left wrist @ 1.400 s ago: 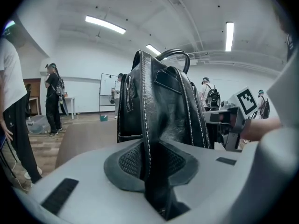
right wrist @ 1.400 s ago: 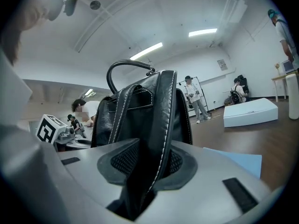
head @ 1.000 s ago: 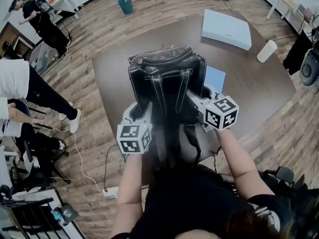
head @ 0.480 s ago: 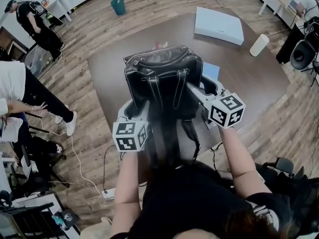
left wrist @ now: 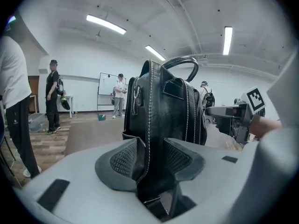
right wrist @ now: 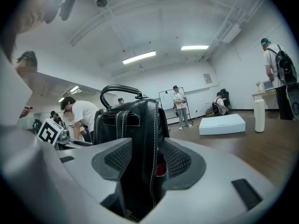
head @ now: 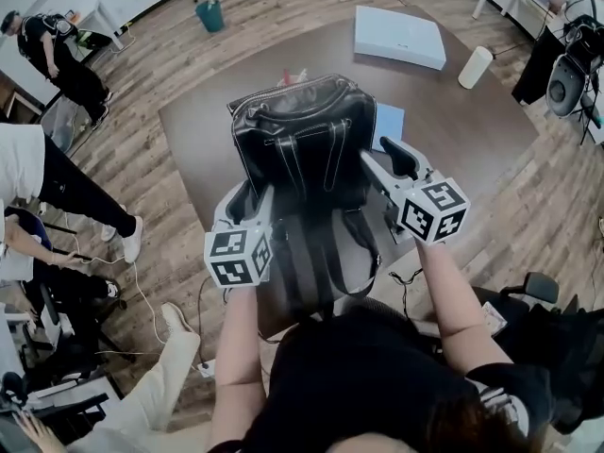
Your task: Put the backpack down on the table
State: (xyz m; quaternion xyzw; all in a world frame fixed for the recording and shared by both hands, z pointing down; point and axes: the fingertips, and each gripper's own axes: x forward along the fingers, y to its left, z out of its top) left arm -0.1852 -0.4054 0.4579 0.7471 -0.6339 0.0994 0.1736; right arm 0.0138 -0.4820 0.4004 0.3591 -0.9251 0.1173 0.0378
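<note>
A dark brown surface (head: pixel 472 130) is seen from above, and the black leather backpack (head: pixel 302 144) is stood upright on it, straps trailing toward the person. A flat white box (head: pixel 398 36) is laid at the far side. The left tool (left wrist: pixel 150 158) is spread wide, its jaws just opened further, with the backpack's side seam between them, not clamped. The right tool (right wrist: pixel 145 160) is likewise wide, just narrowed slightly, around the opposite seam

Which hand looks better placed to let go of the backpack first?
Right, probably. With the backpack edge between them, the right gripper's jaws, opened then eased back, show a gap; the left gripper's just-opened jaws sit snugger.
</note>
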